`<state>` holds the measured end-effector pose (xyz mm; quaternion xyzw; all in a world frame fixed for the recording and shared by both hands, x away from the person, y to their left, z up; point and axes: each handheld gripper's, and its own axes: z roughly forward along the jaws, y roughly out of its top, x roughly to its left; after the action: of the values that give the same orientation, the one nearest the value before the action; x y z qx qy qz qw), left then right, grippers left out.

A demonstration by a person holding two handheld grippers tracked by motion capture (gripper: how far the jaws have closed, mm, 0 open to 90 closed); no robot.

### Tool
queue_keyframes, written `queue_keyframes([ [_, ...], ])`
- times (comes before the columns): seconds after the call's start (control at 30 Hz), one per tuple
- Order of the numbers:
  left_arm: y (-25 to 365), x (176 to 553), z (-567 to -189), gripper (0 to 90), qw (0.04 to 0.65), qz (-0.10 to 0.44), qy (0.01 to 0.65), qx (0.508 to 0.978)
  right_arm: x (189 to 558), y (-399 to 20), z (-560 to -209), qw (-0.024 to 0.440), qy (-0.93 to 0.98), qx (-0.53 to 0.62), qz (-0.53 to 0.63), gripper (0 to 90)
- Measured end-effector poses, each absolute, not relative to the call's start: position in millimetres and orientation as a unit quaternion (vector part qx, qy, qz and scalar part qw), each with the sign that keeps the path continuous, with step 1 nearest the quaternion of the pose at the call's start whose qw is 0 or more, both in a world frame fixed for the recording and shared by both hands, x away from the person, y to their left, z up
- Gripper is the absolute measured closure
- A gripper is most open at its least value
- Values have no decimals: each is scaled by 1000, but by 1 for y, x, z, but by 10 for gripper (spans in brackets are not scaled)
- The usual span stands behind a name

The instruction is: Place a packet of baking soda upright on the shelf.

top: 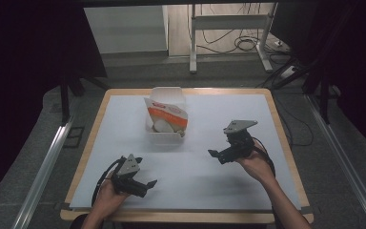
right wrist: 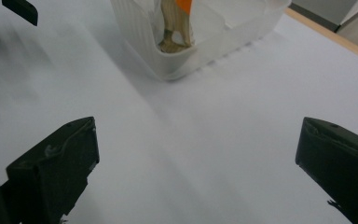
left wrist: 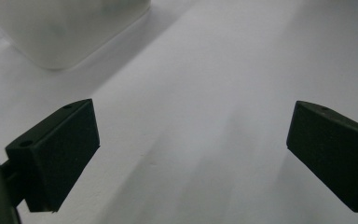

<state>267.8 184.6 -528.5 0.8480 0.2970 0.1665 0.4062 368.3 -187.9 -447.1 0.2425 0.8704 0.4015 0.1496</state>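
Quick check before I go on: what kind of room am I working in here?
Probably a lab or recording workspace: dark curtains around a white-topped table, loose cables on the floor, and a metal-framed stand behind.

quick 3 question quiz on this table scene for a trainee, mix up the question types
1. True or false: the left claw is shut on the orange-and-white packet.
2. Multiple choice: where is the packet? A) flat on the white tabletop B) inside the clear plastic container C) in the right claw
3. Fill in: in each gripper view, the two black jaws stand wide ____.

Key
1. False: it is open and holds nothing, near the table's front edge.
2. B
3. apart
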Motion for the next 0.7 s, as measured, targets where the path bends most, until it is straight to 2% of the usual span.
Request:
queue_keyframes([
  [0.2, 185, 268, -529, 23, 410, 163, 300, 846, 358, -205, -444, 143, 860, 266, 411, 12],
  [0.7, 186, 270, -529, 21, 412, 157, 303, 845, 333, -230, -454, 167, 845, 302, 409, 12],
])
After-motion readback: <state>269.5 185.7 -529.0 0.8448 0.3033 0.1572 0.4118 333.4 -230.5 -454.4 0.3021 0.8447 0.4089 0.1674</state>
